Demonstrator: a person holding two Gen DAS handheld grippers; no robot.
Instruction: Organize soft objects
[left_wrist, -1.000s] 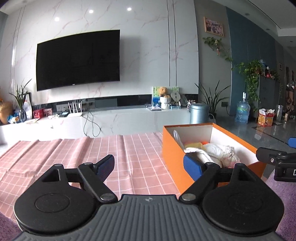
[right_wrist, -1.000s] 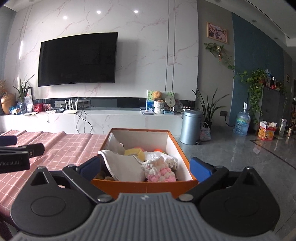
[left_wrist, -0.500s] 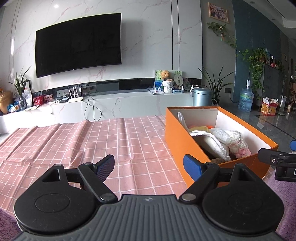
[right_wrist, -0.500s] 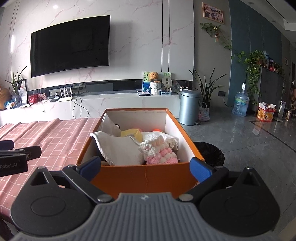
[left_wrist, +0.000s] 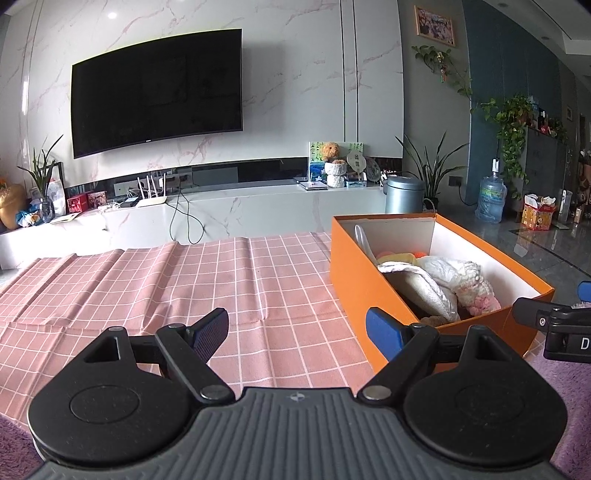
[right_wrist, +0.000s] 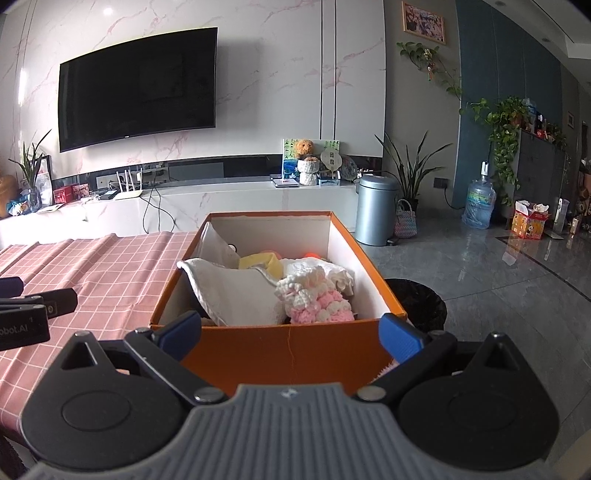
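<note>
An open orange box (right_wrist: 288, 350) (left_wrist: 354, 266) stands at the right end of a table with a pink checked cloth (left_wrist: 184, 288). It holds soft things: a white cloth (right_wrist: 236, 291), a pink and white knitted piece (right_wrist: 314, 299), a yellow item (right_wrist: 266, 262) and more beneath. My left gripper (left_wrist: 295, 328) is open and empty over the cloth, left of the box. My right gripper (right_wrist: 291, 328) is open and empty, its fingers spread either side of the box's near end wall.
A black bin (right_wrist: 417, 302) sits on the floor right of the box. A marble TV bench (left_wrist: 221, 214), a grey bin (right_wrist: 376, 210) and plants stand beyond the table. Purple rug (left_wrist: 561, 373) lies at the near edge.
Both grippers have risen and tipped down, so the table and the box's inside show more fully. Both stay open and empty.
</note>
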